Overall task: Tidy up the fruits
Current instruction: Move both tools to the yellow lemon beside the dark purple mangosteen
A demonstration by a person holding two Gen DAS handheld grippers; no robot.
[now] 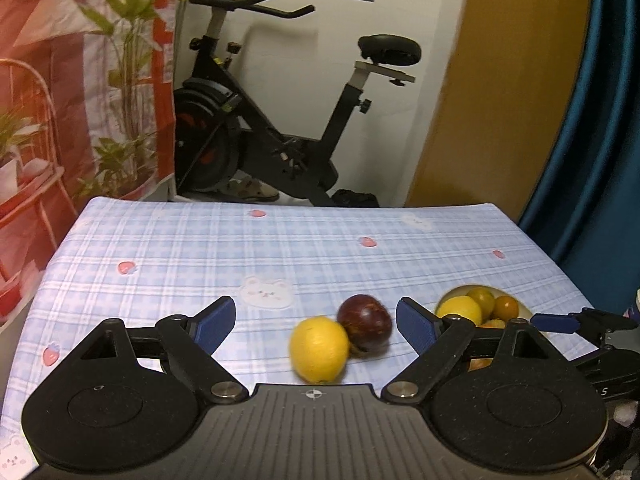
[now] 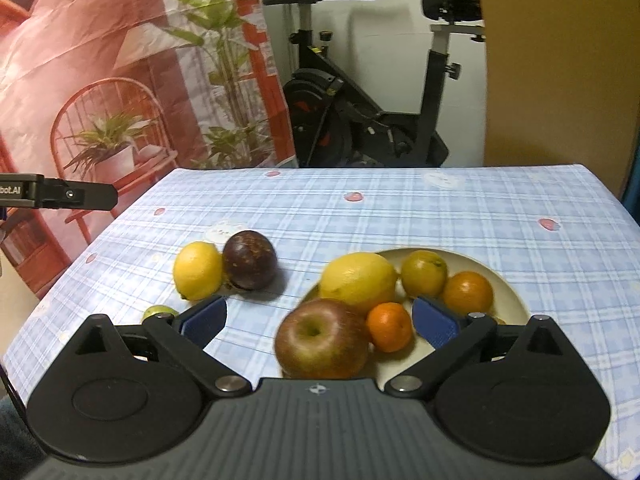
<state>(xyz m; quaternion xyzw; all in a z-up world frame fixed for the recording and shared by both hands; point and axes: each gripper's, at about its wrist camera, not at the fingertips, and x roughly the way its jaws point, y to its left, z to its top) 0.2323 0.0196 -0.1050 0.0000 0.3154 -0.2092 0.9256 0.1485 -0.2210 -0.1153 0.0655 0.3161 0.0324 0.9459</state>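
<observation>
Tools angled down over the table (image 1: 180, 240): left tool (image 1: 316, 322) and right tool (image 2: 320, 322) both wide open, empty.

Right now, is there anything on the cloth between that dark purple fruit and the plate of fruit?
Nothing: in the right wrist view, only bare checked tablecloth lies between the dark purple fruit and the plate.

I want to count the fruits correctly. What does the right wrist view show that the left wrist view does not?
Only the right wrist view shows the apple, the small green fruit and the whole plate. Only the left wrist view shows the right tongs from the side. Both show the loose lemon touching the dark purple fruit on the checked cloth.
</observation>
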